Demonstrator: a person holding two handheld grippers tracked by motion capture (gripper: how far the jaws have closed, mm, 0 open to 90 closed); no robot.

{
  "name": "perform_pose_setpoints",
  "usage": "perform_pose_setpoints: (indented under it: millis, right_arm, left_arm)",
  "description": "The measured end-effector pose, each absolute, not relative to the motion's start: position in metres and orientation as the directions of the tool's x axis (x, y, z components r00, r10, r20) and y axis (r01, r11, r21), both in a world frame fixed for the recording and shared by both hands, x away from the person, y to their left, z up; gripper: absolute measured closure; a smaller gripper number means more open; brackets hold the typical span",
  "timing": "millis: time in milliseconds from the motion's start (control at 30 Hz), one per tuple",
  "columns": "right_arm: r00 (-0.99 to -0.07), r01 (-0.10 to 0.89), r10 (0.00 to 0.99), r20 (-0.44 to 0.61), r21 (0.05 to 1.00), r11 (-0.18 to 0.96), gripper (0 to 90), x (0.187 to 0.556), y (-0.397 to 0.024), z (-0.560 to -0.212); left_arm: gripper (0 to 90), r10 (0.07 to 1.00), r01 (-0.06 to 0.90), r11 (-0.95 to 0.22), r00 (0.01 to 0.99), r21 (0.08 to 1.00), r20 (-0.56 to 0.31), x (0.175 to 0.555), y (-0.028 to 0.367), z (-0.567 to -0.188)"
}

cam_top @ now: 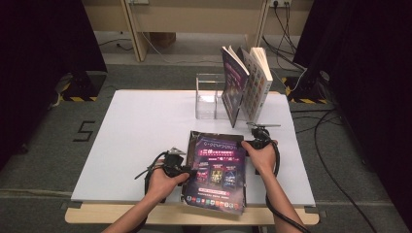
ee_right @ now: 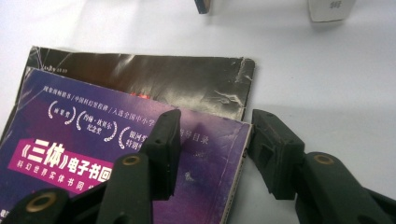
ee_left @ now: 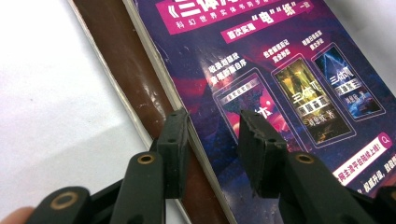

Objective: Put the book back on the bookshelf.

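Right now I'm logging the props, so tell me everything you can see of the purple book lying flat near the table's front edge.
The purple book is a glossy paperback with Chinese lettering and pictured covers, lying flat on a darker book whose edges show beneath it. The left gripper has its jaws open astride the book's one edge, and the right gripper has its jaws open astride the opposite edge.

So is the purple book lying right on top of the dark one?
Touching. In the right gripper view the purple book lies flat on the dark book, overlapping it with no gap.
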State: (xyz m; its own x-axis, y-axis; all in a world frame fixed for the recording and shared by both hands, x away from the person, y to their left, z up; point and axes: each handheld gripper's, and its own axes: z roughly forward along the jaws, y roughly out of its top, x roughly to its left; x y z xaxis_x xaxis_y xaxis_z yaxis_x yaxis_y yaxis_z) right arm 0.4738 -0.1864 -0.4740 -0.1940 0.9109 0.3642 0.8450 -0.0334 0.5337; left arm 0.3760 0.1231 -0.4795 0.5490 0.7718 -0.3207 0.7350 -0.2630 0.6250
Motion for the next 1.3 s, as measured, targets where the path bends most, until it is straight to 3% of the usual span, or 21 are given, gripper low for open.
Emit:
perform_pose_setpoints:
  millis: [133,500,867,933,1300]
  right_arm:
    - [-0.189,0.839,0.901,0.39,0.54,-0.058,61.6,0.473,-0.191,-0.471]
    - [-0.198,0.824,0.876,0.439,0.558,-0.093,62.5,0.471,-0.194,-0.462]
    - [-0.213,0.86,0.818,0.534,0.499,-0.102,64.8,0.465,-0.191,-0.46]
    - [-0.213,0.86,0.837,0.504,0.504,-0.084,65.0,0.464,-0.188,-0.46]
    - [-0.252,0.862,0.834,0.491,0.505,-0.037,79.0,0.467,-0.183,-0.447]
  left_arm:
    - [63.6,0.773,0.736,-0.266,0.549,0.622,-0.318,0.376,0.123,-0.479]
    - [63.9,0.776,0.74,-0.263,0.543,0.619,-0.32,0.375,0.122,-0.479]
    - [64.2,0.78,0.74,-0.259,0.539,0.62,-0.317,0.375,0.123,-0.479]
    - [64.1,0.78,0.738,-0.263,0.542,0.622,-0.312,0.375,0.124,-0.479]
    - [63.5,0.775,0.696,-0.321,0.583,0.642,-0.244,0.372,0.124,-0.477]
